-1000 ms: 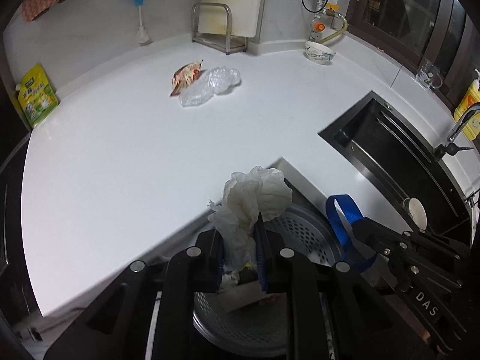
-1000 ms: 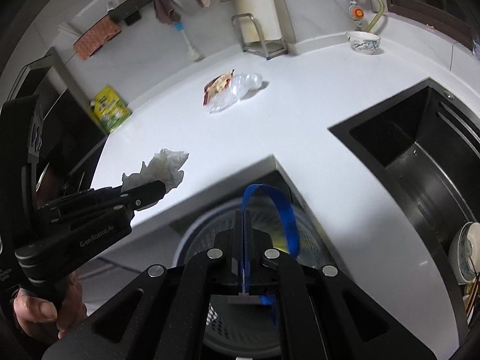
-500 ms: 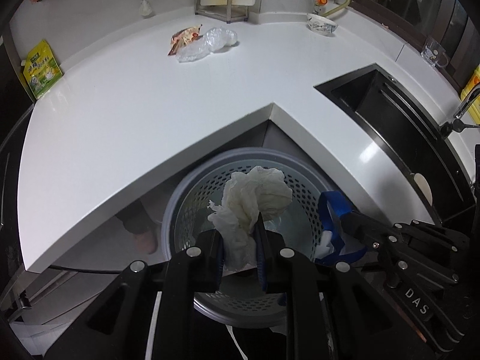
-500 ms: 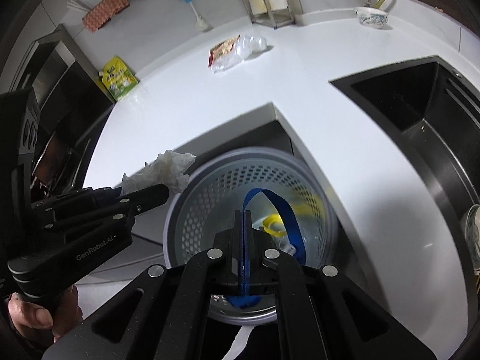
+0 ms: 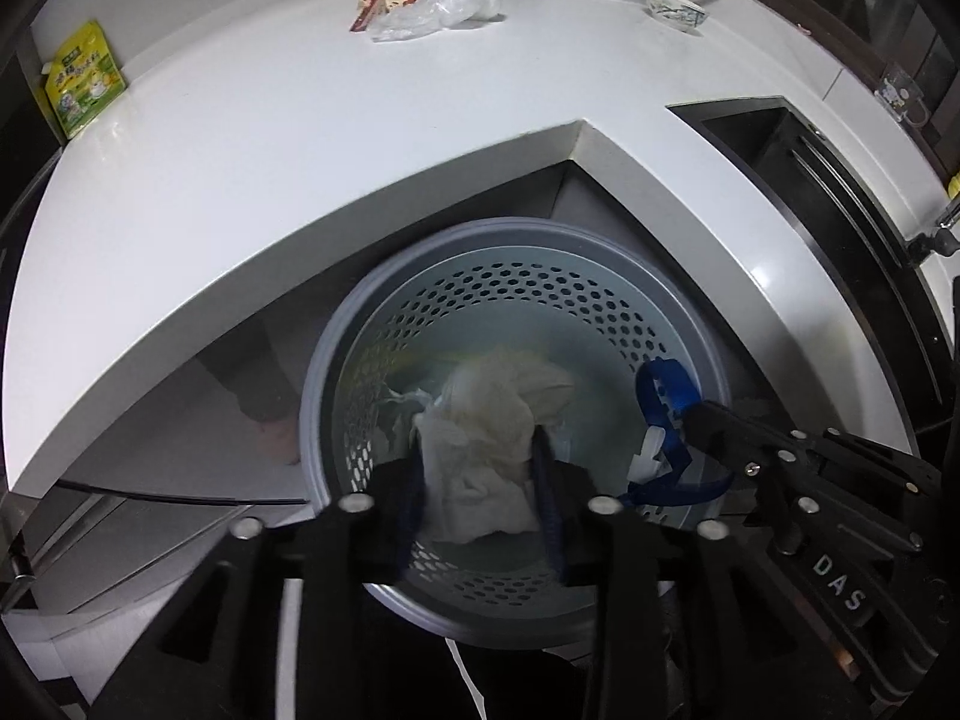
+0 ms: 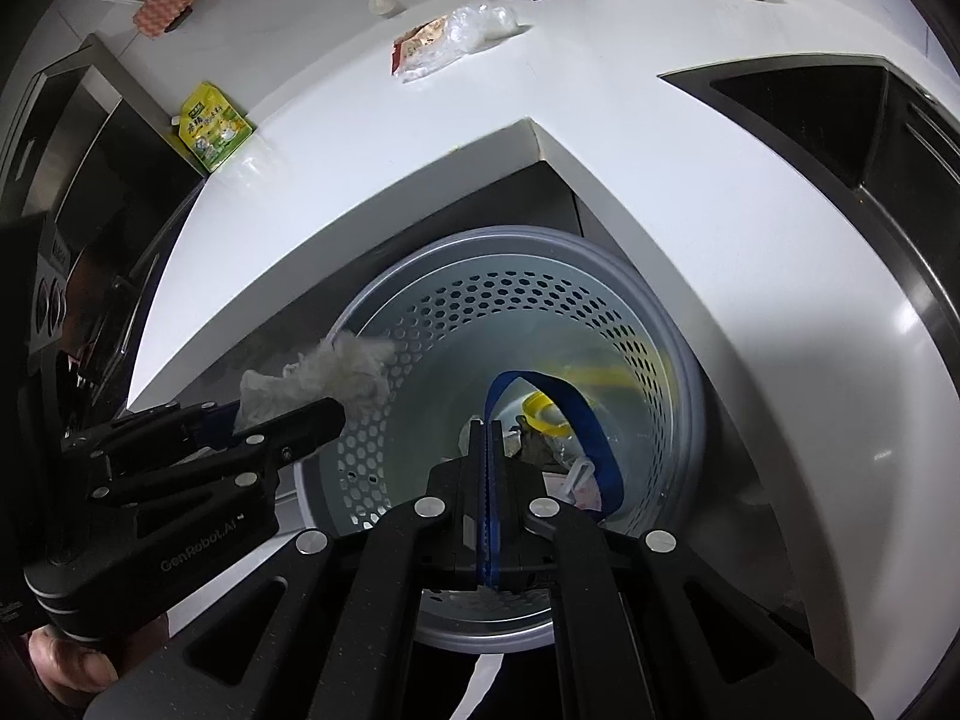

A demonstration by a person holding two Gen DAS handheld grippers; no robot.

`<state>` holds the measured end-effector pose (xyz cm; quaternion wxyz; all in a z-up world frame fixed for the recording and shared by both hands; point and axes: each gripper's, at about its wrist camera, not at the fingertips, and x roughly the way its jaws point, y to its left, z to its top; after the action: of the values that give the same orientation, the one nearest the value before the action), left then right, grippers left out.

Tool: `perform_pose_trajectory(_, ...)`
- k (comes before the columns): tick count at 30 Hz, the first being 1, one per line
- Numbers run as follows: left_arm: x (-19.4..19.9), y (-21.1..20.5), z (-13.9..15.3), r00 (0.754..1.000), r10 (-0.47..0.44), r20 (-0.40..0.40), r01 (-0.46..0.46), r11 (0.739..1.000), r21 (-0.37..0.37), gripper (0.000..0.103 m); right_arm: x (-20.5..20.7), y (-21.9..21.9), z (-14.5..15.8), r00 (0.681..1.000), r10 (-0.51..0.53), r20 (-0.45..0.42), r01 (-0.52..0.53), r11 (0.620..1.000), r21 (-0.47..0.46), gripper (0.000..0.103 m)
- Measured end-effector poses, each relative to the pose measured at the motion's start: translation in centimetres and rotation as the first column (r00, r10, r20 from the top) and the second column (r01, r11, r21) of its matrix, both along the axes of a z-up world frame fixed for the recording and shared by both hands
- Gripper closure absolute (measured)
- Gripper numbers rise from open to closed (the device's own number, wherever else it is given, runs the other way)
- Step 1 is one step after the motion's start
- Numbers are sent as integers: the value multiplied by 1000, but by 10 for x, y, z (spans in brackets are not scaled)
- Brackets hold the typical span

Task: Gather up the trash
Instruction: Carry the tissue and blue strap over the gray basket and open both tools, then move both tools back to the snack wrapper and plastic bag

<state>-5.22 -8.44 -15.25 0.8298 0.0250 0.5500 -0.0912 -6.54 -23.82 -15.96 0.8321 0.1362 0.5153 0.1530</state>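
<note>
A perforated grey bin (image 5: 336, 360) stands on the floor under the white counter's inner corner. My left gripper (image 5: 480, 474) hangs over its mouth, jaws opening. A crumpled white tissue (image 5: 480, 438) sits loose between its spread fingers, blurred. From the right wrist view the tissue (image 6: 336, 372) shows at the bin's (image 6: 690, 372) left rim. My right gripper (image 6: 486, 426) points into the bin, jaws opening a crack. A blue strap loop (image 6: 582, 420) stands between them. In the left wrist view the strap (image 5: 672, 372) curls at the right gripper's (image 5: 690, 408) tips. A yellow ring (image 6: 540, 405) and scraps lie inside the bin.
At the back of the counter (image 5: 300, 138) lie a snack wrapper (image 5: 390, 0) and a clear plastic bag (image 5: 444, 9). A yellow-green pouch (image 5: 84, 81) leans at the left, a bowl (image 5: 678, 6) stands far right. The dark sink (image 5: 810, 180) is on the right.
Both grippers have dropped toward the bin, which now fills the view. The left jaws have spread away from the tissue. The right jaws have parted slightly around the strap.
</note>
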Motion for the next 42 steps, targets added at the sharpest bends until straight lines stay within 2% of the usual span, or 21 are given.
perform_pose_trajectory(1,-1,2,2,1000,9,7,-9,1000,1,41,-1,-1,2,1000,-7,8,7,1000,-2,88)
perform_pose_trajectory(2,-1,4,4,1000,22,18,-22,1000,-4,36,-1,-2,4,1000,-12,15,13,1000,-4,78)
perform_pose_trajectory(3,-2,6,7,999,30,27,-29,999,-13,35,-1,-3,6,1000,-18,22,18,1000,-6,74)
perform_pose_trajectory(13,-2,12,15,999,46,29,-45,999,-15,35,-3,-7,11,999,-29,14,29,1000,3,71)
perform_pose_trajectory(21,-1,16,33,996,59,61,-58,998,-16,32,-6,-8,20,999,-31,12,31,999,-7,61)
perform_pose_trajectory(23,1,17,38,996,63,69,-62,998,-18,31,-6,-8,25,999,-31,17,31,999,-23,54)
perform_pose_trajectory(28,5,21,62,990,84,110,-82,996,-23,23,-8,-11,39,999,-32,22,33,998,-56,46)
perform_pose_trajectory(30,6,24,72,986,94,136,-91,996,-26,20,-8,-13,46,999,-31,39,33,998,-59,39)
perform_pose_trajectory(42,23,55,124,951,184,249,-183,983,-26,13,15,-18,94,987,-38,159,45,998,-46,34)
